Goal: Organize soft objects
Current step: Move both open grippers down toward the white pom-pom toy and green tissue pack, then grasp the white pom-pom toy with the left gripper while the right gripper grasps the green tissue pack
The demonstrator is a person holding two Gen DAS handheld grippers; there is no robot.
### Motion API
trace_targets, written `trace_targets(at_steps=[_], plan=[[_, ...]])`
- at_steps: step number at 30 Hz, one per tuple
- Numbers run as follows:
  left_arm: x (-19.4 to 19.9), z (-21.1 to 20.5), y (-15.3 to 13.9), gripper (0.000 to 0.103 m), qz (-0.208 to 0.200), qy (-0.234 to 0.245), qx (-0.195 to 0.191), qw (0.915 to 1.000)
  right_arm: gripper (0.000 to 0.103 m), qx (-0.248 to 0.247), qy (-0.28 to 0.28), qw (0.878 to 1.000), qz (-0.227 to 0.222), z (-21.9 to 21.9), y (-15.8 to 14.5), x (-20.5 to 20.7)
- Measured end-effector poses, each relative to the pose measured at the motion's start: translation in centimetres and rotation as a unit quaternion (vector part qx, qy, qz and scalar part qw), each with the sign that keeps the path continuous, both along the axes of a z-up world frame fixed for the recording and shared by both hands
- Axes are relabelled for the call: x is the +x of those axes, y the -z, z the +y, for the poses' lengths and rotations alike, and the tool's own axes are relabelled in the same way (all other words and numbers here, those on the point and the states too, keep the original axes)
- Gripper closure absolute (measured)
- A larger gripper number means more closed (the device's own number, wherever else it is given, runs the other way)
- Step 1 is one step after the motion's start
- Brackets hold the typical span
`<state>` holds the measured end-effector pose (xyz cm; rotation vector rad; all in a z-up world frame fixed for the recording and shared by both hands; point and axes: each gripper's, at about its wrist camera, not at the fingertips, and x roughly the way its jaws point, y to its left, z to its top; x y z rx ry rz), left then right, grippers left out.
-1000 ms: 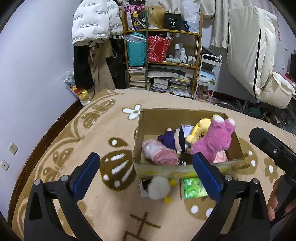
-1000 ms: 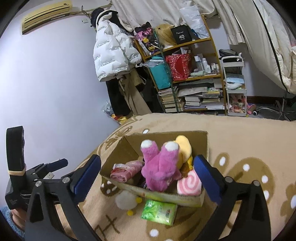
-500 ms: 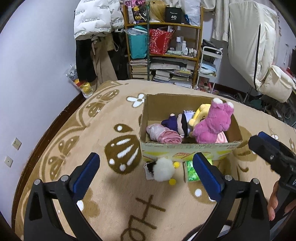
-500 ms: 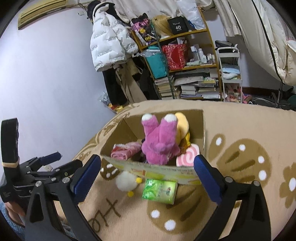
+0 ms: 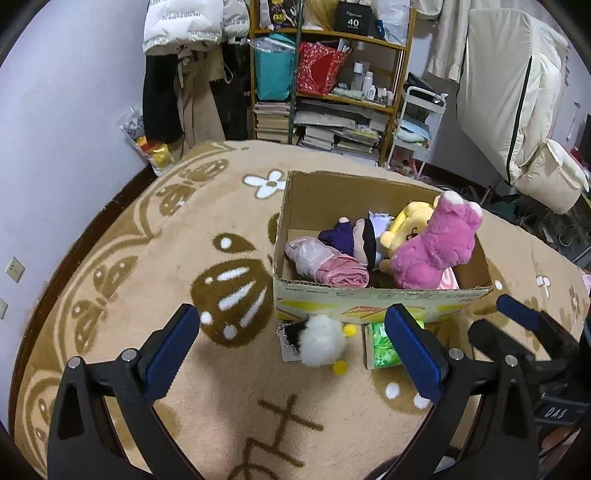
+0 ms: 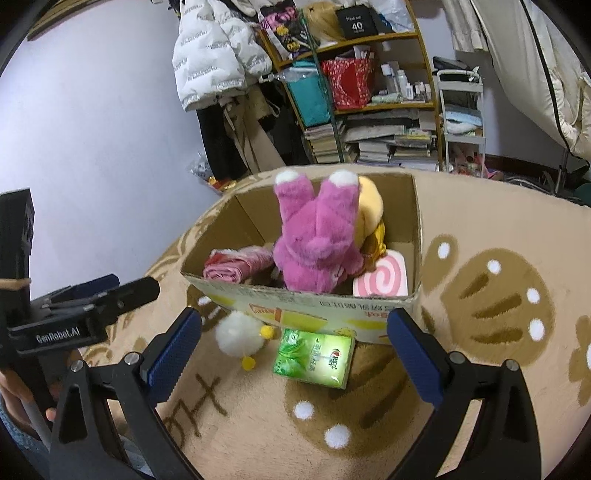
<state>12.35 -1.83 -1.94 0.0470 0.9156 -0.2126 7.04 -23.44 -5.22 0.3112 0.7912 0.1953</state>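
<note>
The fluffy white toy (image 5: 320,345) lay on the rug (image 5: 147,258) just in front of the box (image 5: 369,302), straight ahead of the empty, wide-open left claw (image 5: 293,360), while the open right claw (image 6: 293,360) faced the green pack (image 6: 314,357).

I'm working in someone's lived-in bedroom or spare room at home. A wooden shelf (image 5: 332,74) against the wall is crammed with stacked books, bags and small bottles, a white puffer jacket (image 5: 181,26) hangs beside it, and a beige patterned carpet (image 5: 147,258) covers the floor, with a cardboard box (image 5: 369,299) of plush toys on it.
</note>
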Motion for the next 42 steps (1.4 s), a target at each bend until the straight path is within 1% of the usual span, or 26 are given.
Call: trace_targets(at_steps=[4,14,18,26,32,37,38,40,42], plan=[[1.0,-0.2,1.2,0.003,0.021,0.004,-0.003,0.9998,0.000,-0.004,-0.006,1.000,0.019,0.3,1.3,0.5],[2.7,-1.6,4.4,0.004,0.059,0.023,0.018,0.9979,0.000,-0.024,-0.029,0.998,0.058,2.0,4.4,2.1],[3.4,-2.3,5.6,0.004,0.074,0.029,0.025,0.9965,0.000,-0.022,-0.037,0.996,0.080,2.5,5.6,2.7],[4.4,-3.5,8.5,0.004,0.114,0.036,0.052,0.9914,0.000,-0.028,-0.045,0.993,0.106,3.0,7.7,3.8],[5.6,-3.6,10.5,0.004,0.144,0.029,0.052,0.9877,0.000,-0.030,-0.048,0.990,0.126,2.9,9.5,4.5],[5.9,-3.8,11.7,0.004,0.157,0.026,0.061,0.9853,0.000,-0.029,-0.051,0.989,0.137,3.0,10.3,5.0],[5.9,-3.8,11.9,0.004,0.157,0.028,0.064,0.9851,0.000,-0.030,-0.051,0.989,0.139,3.1,10.5,5.1],[5.9,-4.0,12.3,0.012,0.161,0.030,0.069,0.9842,0.000,-0.030,-0.054,0.988,0.145,3.2,10.8,5.2],[5.9,-4.1,12.8,0.021,0.170,0.031,0.066,0.9827,0.000,-0.034,-0.056,0.987,0.146,3.3,10.9,5.2]])
